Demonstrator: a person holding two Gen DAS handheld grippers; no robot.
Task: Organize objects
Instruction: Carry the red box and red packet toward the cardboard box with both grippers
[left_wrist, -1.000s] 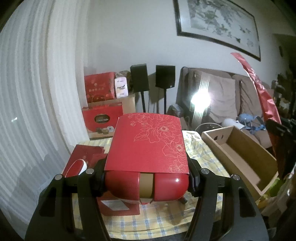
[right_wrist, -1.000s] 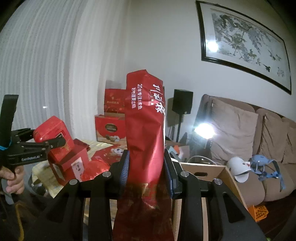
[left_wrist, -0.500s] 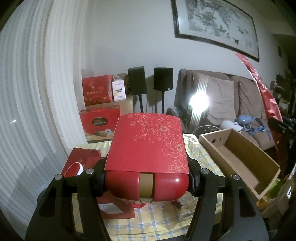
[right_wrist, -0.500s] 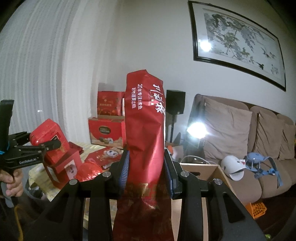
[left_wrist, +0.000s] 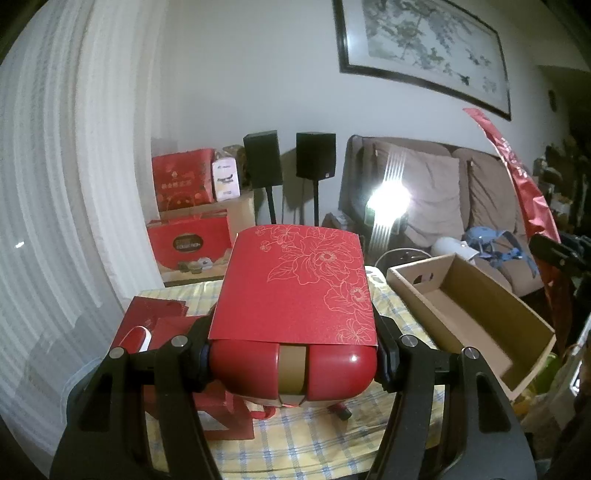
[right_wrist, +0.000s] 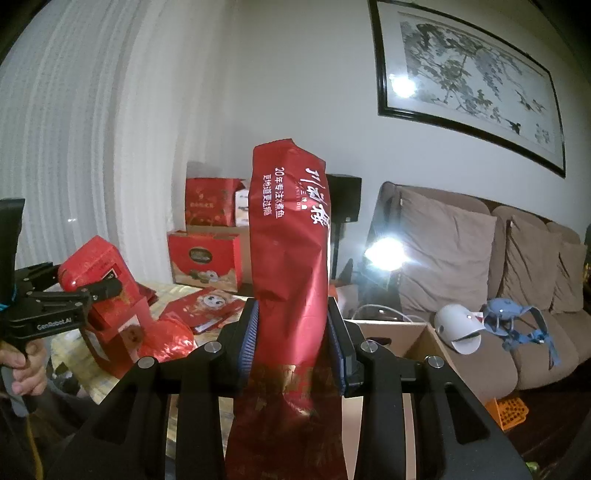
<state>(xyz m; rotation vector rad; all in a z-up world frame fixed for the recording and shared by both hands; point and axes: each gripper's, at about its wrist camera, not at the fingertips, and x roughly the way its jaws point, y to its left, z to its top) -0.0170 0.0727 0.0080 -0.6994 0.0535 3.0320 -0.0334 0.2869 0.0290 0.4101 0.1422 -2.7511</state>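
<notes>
Red dominates both views. Left gripper is clamped on a glossy red rounded tin with a gold centre band, wrapped in a red paper sleeve printed with gold line flowers. Tin held clear above the counter, which is covered by a yellow checked cloth; both pads press the tin's sides.

Right gripper is clenched on a tall crumpled red foil bag with white Chinese lettering. Bag stands upright between the blue ribbed pads; its lower end hangs below the jaws toward the camera.

In the right wrist view the left gripper appears at the far left with the tin, the person's hand on its handle.

On the cloth under the tin: a red paper gift bag lying flat and flat red packets at the left edge. An open brown cardboard box sits at the counter's right side, just beside the cloth; nothing visible inside it from the left wrist view.

Background: stacked red gift boxes, two black speakers on stands, a brown sofa with cushions, a white helmet, a framed ink painting, a bright lamp glare.
</notes>
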